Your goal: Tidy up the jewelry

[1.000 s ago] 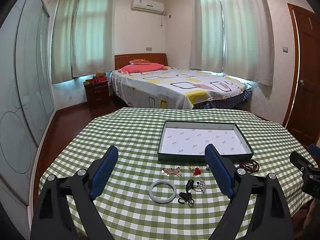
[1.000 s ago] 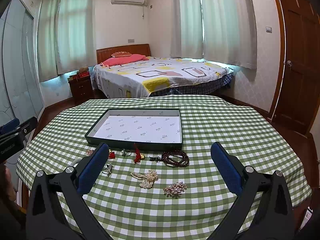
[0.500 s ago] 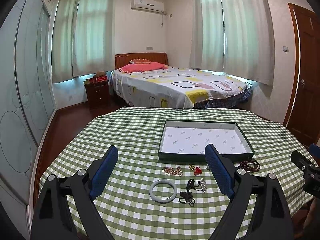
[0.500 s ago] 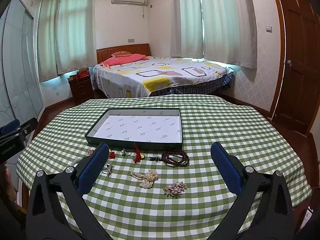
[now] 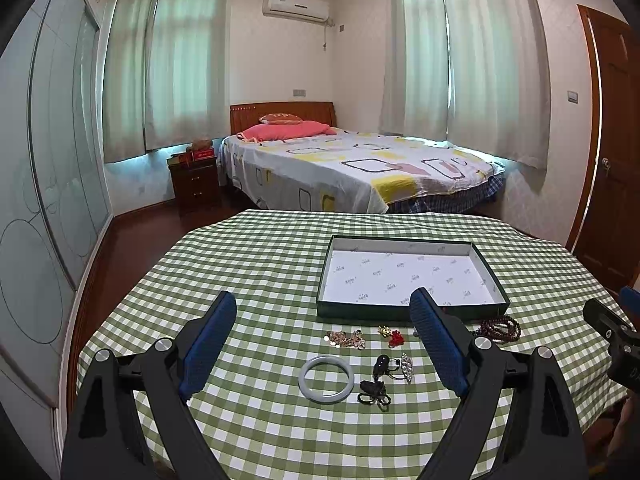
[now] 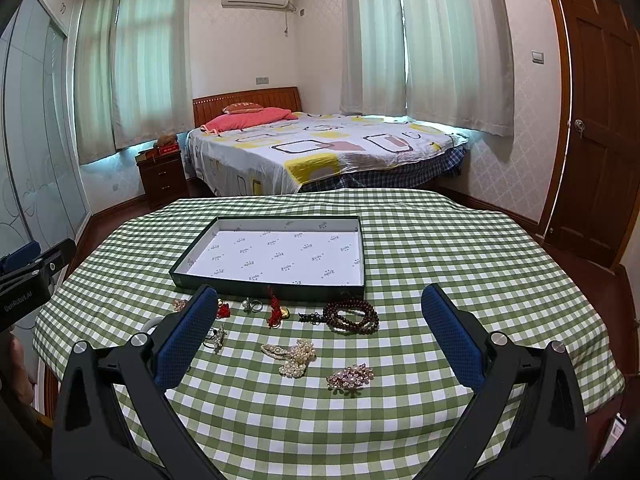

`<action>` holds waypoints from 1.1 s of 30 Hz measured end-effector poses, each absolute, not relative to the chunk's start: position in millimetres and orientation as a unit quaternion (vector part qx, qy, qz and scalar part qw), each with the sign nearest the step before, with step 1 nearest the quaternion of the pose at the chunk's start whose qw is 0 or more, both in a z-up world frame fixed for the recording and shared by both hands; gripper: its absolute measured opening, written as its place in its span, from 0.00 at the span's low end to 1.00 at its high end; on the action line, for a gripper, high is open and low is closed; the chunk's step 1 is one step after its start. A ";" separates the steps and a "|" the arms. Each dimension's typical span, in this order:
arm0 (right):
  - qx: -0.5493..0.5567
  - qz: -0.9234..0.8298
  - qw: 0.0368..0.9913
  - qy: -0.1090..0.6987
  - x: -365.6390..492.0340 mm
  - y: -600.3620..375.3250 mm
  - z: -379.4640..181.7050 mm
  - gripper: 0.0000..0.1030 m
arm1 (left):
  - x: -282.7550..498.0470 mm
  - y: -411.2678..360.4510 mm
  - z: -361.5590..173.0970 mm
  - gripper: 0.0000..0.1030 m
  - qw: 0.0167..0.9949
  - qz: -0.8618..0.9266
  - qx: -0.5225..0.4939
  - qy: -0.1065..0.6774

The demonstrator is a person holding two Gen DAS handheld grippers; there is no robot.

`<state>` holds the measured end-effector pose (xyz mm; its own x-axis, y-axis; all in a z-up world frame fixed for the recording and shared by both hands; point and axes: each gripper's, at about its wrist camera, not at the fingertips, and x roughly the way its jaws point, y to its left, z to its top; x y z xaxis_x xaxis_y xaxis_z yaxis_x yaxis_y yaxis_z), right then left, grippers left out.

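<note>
A dark green tray [image 5: 404, 312] [image 6: 264, 286] with a white lining stands empty on the checked table. Jewelry lies in front of it: a pale jade bangle [image 5: 326, 373], a black pendant [image 5: 374, 394], a red charm [image 5: 396, 338] [image 6: 275, 311], brown beads [image 5: 502, 328] [image 6: 352, 316], a pearl clip [image 6: 294, 356] and a pink brooch [image 6: 350, 376]. My left gripper [image 5: 322, 320] is open above the bangle. My right gripper [image 6: 320, 314] is open above the pearl clip and beads. Both are empty.
The green checked tablecloth [image 6: 460, 248] covers a round table. A bed [image 5: 352, 168], a nightstand [image 5: 194, 184] and a wooden door [image 6: 596, 120] stand beyond it. The other gripper shows at each view's side edge [image 5: 612, 336] [image 6: 28, 276].
</note>
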<state>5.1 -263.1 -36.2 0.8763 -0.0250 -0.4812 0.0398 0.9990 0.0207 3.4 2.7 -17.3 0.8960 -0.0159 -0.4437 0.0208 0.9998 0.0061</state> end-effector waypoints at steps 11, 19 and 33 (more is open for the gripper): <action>0.014 -0.016 0.968 0.250 3.3 -259.2 -40.2 0.96 | 5.3 2.6 -16.5 0.83 0.973 -0.010 0.005 0.232; 0.015 -0.015 0.968 0.251 4.0 -258.9 -39.8 0.96 | 6.2 1.8 -16.4 0.83 0.973 -0.012 0.006 0.232; 0.027 -0.021 0.953 0.302 32.8 -266.9 -87.1 0.96 | 49.7 18.9 -75.8 0.83 0.949 -0.016 0.001 0.316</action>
